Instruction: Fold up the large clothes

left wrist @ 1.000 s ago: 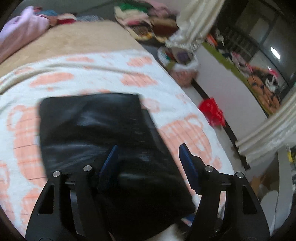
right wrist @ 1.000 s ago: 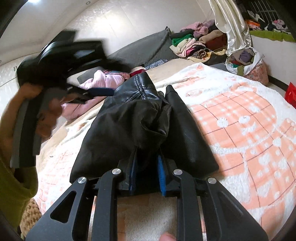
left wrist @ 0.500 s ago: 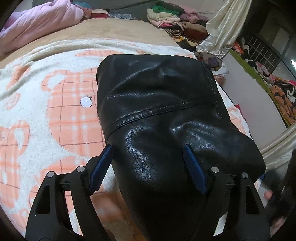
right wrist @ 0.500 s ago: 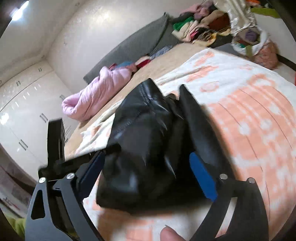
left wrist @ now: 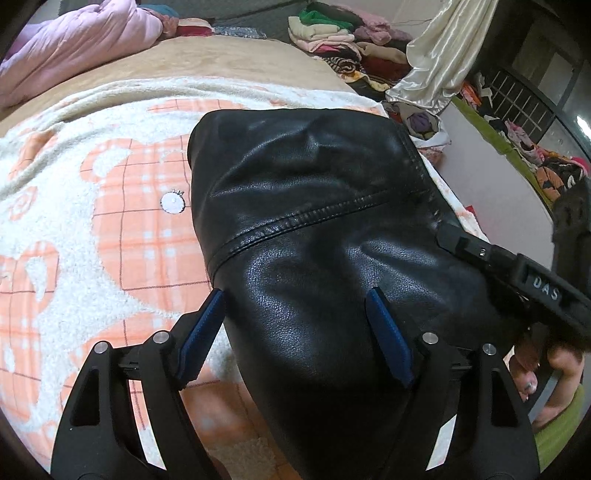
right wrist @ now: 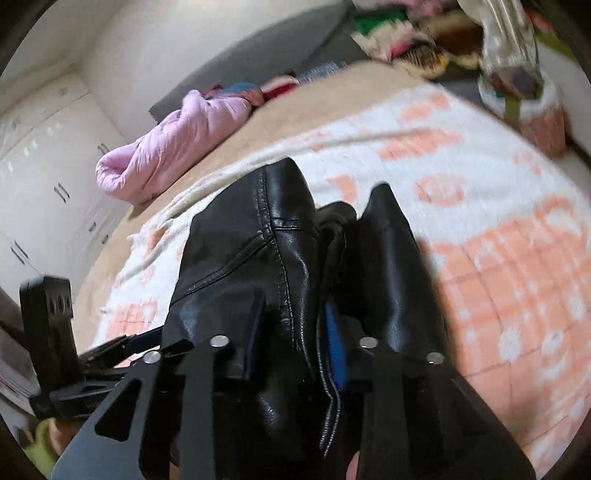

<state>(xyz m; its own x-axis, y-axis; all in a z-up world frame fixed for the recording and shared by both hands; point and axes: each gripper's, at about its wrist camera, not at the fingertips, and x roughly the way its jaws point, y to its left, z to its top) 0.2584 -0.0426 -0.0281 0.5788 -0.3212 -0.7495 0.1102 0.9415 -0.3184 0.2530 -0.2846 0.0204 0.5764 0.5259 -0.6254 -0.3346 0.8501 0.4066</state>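
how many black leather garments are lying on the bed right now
1: the black leather jacket lies folded on the orange-and-white blanket, under the left gripper. The pink quilt and the clothes pile might hide more.

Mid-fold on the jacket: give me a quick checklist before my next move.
1. Right tongs closing with a fold of the black leather jacket between them: ok.
2. Left tongs open, straddling the jacket without pinching it: ok.
3. Jacket resting on the blanket: ok.
4. Layers underneath lying flat: cannot tell, hidden.
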